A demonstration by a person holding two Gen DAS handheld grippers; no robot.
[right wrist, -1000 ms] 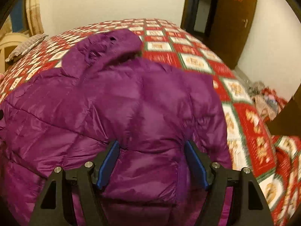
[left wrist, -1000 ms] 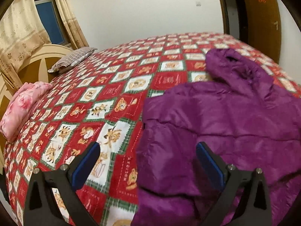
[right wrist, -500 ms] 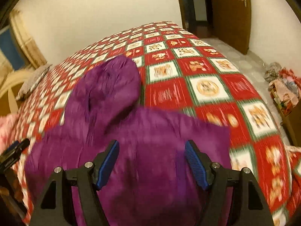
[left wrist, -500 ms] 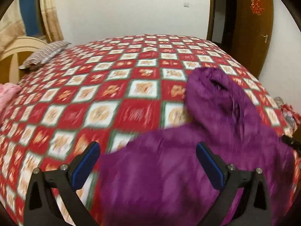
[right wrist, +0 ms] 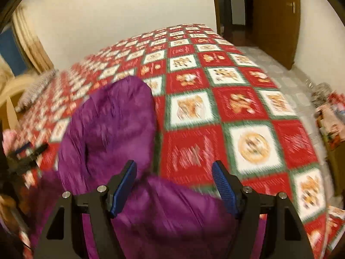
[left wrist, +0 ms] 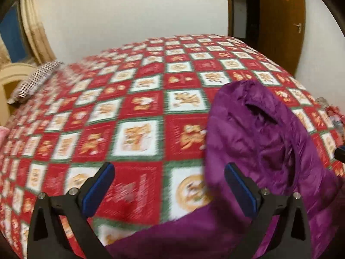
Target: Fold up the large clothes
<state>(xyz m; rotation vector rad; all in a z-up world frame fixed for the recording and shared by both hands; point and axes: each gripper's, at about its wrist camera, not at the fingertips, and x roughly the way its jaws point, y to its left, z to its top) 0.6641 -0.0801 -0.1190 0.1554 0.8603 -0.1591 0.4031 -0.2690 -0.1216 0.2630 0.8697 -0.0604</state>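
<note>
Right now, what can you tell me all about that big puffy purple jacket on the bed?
The puffy purple jacket is shiny and quilted, like a padded winter coat. It lies spread on the red, white and green checked bedspread, its hood pointing up the bed, its opening dark. Both grippers hover above it, open, gripping nothing.

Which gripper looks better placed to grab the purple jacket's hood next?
Probably the left gripper: its open right finger already overlaps the purple jacket at the hood's edge. The open right gripper frames mostly the bedspread.
</note>
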